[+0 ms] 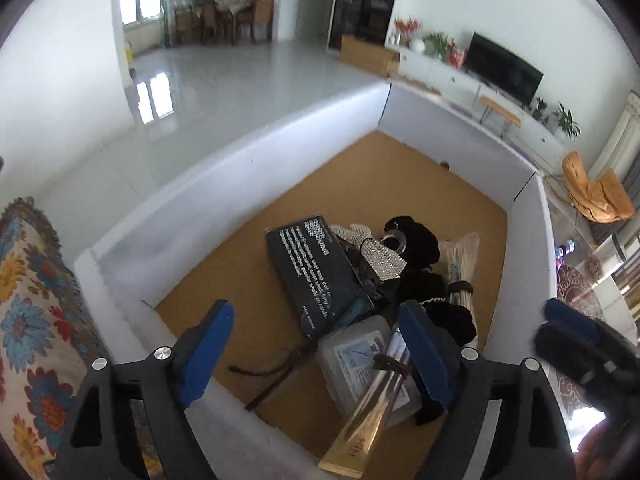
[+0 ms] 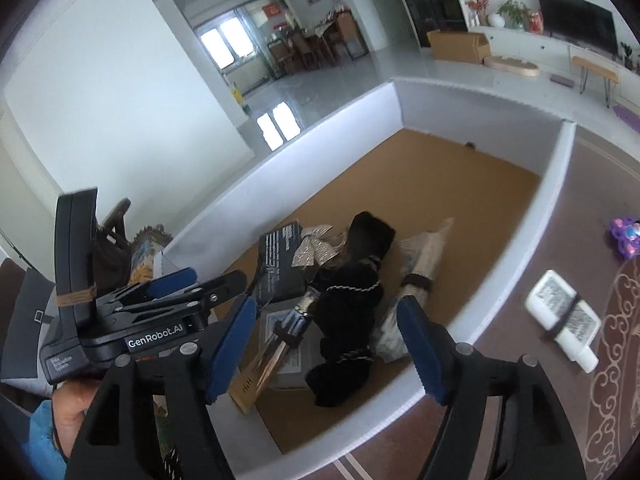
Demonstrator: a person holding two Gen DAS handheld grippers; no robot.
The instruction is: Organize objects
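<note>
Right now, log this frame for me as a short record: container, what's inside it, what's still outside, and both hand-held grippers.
container: white-walled box with a brown floor
inside: black printed box, sparkly bow, black fabric bundle, gold tube, clear plastic case, wrapped stick bundle
outside: white bottle and purple toy on the patterned mat to the box's right
left hand-held gripper: open, nothing between the pads
right hand-held gripper: open, nothing between the pads
</note>
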